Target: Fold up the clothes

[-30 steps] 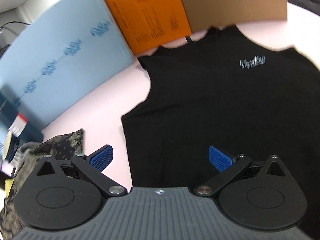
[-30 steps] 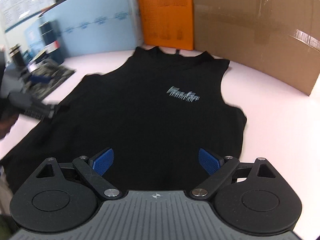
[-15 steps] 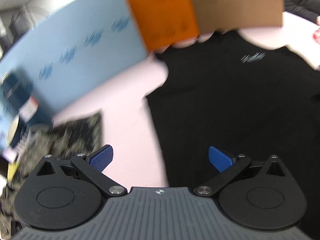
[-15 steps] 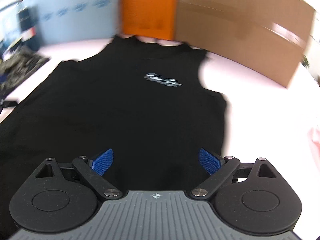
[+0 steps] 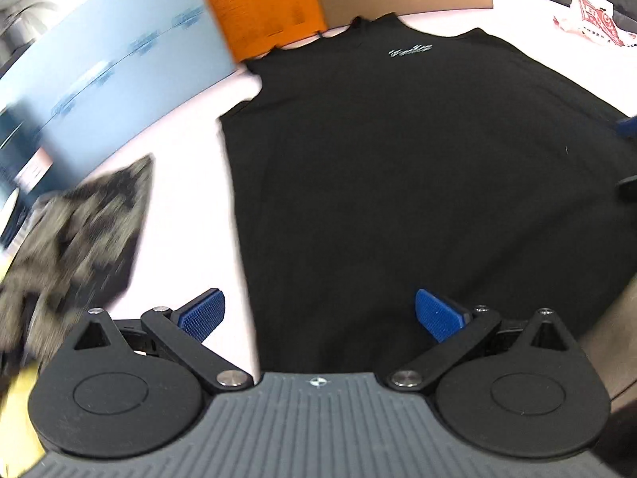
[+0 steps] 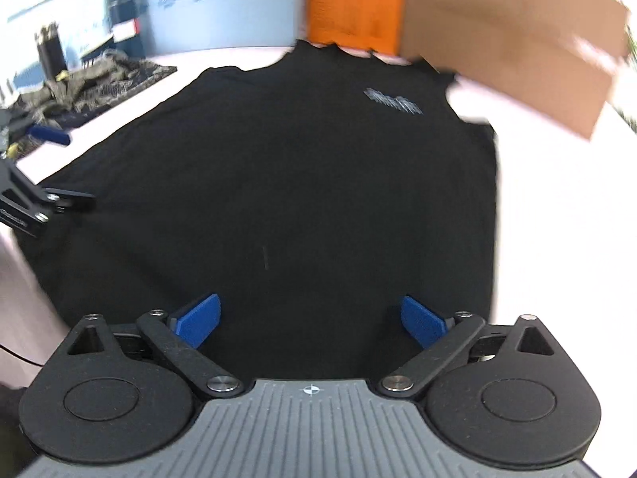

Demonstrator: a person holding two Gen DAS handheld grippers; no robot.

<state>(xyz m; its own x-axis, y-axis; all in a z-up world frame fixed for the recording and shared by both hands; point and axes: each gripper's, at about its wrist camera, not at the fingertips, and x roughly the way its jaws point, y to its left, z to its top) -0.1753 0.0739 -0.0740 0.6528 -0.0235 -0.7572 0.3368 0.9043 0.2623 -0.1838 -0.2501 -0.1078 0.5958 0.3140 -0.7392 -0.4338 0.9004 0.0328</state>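
Observation:
A black sleeveless shirt (image 5: pixel 398 159) with a small silver chest logo (image 5: pixel 410 50) lies flat, front up, on the pale pink table (image 5: pixel 187 239). It also fills the right wrist view (image 6: pixel 298 199). My left gripper (image 5: pixel 318 314) is open and empty above the shirt's lower left edge. My right gripper (image 6: pixel 310 318) is open and empty above the shirt's lower right part. The left gripper (image 6: pixel 43 167) shows at the left edge of the right wrist view.
A camouflage garment (image 5: pixel 79 235) lies left of the shirt, also in the right wrist view (image 6: pixel 99 79). A blue panel (image 5: pixel 111 63), an orange board (image 5: pixel 258 4) and a cardboard box (image 6: pixel 517 40) stand behind. A red-and-white bag (image 5: pixel 593 20) lies far right.
Both grippers have drawn back toward the shirt's hem and apart, left to the left side and right to the right side. Both stay open. The shirt has not moved.

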